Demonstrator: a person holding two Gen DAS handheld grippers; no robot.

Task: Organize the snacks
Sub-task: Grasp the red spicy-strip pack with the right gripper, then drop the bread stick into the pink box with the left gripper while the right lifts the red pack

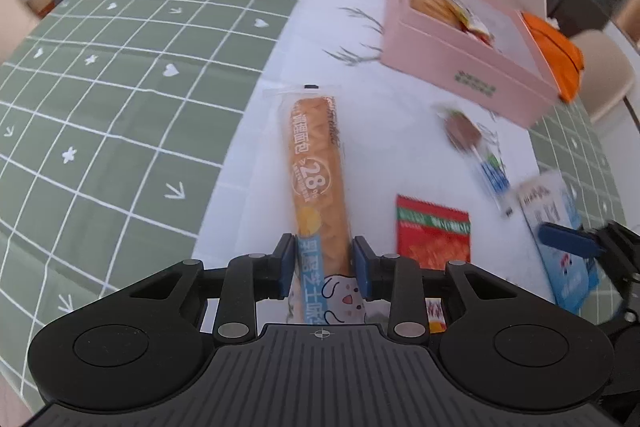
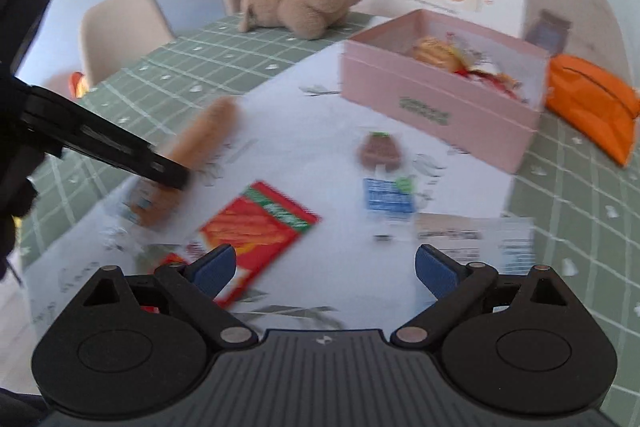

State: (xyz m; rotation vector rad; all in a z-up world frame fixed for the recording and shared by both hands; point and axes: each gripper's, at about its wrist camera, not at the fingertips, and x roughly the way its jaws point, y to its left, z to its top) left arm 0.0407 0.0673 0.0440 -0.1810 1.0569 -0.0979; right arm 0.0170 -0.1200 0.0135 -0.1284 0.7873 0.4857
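Left hand-held gripper (image 1: 322, 263): its blue pads sit against both sides of the near end of the long bread packet (image 1: 318, 171), closed on it. The packet runs toward 12 o'clock over the white cloth (image 1: 372, 131).
Right hand-held gripper (image 2: 325, 265): jaws spread wide, nothing between them. It hovers above the white cloth (image 2: 344, 227).
Red snack packet (image 1: 433, 235): flat on the cloth at 3 o'clock of the bread packet, just beside it. In the right wrist view the same red snack packet (image 2: 260, 231) lies at 11 o'clock of the right hand-held gripper, its near corner by the left finger.
Chocolate ice-pop packet (image 2: 380, 163): flat on the cloth at 12 o'clock of the right hand-held gripper, blurred.
Blue-and-white packet (image 1: 560, 227): at the 3 o'clock edge of the left wrist view, under a blue finger of the other gripper.
Pink box (image 2: 440, 87): open, at 1 o'clock, well apart from both grippers, with biscuits and small wrappers inside.
Orange pouch (image 2: 592, 107): just beside the box at 2 o'clock.
Stuffed rabbit (image 2: 304, 1): lying on the green checked desk (image 2: 200, 63) at 11 o'clock, far side.
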